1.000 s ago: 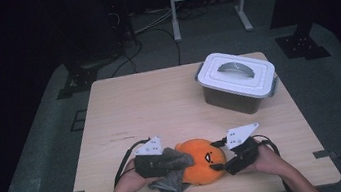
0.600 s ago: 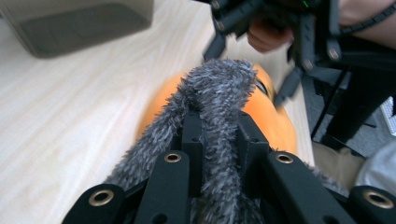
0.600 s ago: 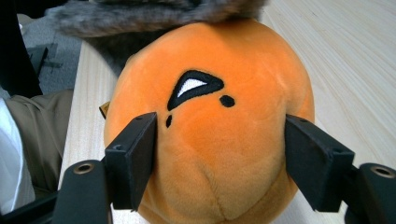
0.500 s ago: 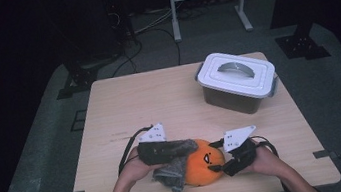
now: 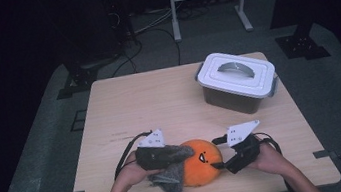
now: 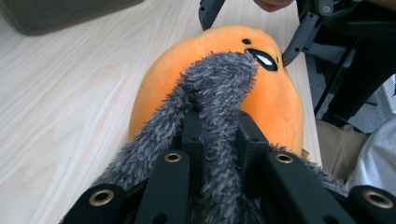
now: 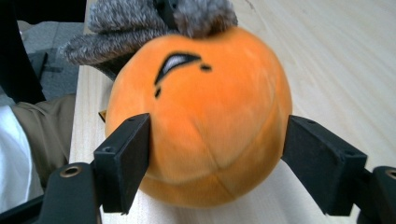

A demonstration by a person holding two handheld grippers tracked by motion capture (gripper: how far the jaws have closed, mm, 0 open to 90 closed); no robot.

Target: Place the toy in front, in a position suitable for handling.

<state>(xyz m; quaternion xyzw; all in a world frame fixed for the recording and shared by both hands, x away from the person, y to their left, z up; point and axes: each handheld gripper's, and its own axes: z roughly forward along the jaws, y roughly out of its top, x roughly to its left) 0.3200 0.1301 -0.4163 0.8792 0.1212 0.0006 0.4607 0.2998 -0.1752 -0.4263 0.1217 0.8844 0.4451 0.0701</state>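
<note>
Orange plush ball (image 5: 200, 168) between the right tongs' (image 5: 222, 163) just-widened, open jaws; left tongs (image 6: 219, 135) pinching grey cloth (image 5: 167, 168): wipe gently, steadying the ball.

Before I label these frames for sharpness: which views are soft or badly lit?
High view: table lit, surroundings nearly black, fine detail soft. Left gripper view: grey furry cloth crisp, far background soft. Right gripper view: orange plush slightly blurred, wood beyond washed out.
</note>
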